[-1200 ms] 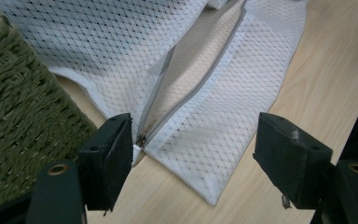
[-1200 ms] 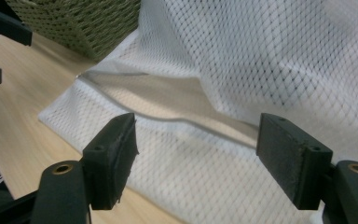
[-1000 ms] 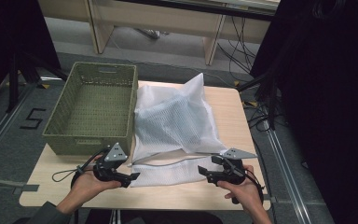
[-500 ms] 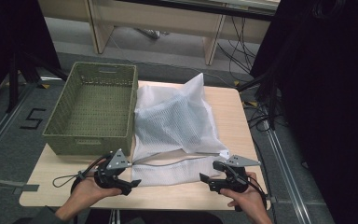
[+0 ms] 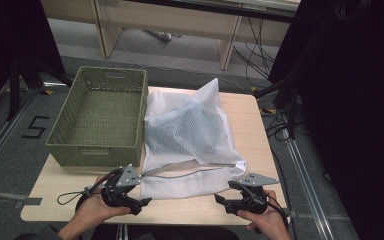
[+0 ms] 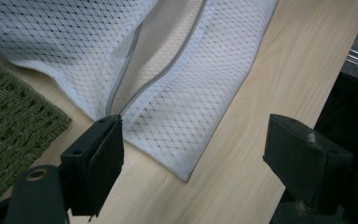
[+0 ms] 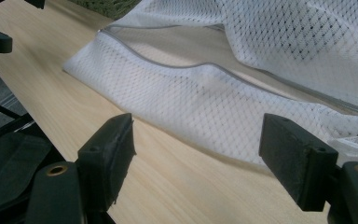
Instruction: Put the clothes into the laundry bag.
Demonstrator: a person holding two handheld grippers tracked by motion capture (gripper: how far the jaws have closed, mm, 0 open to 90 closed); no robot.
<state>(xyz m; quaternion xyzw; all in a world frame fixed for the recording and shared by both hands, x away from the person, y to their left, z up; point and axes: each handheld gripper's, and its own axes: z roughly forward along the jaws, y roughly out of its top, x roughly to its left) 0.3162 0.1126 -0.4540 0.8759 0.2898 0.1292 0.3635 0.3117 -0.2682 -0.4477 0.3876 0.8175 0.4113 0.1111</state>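
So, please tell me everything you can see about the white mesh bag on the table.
The white mesh bag looks like thin netted fabric with a grey zipper running along its near edge, partly open. It lies crumpled on the wooden table, one corner standing up at the far side. Its left edge lies against the green woven basket. The near flap lies flat between the left gripper and the right gripper; both have open jaws and do not grip it.

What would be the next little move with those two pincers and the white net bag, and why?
Probably both ease forward to pinch the near edge of the white mesh laundry bag. The left gripper, whose jaws have just been opening, and the right gripper stand open just short of that edge, nothing between their pads; the green woven basket waits beside it.
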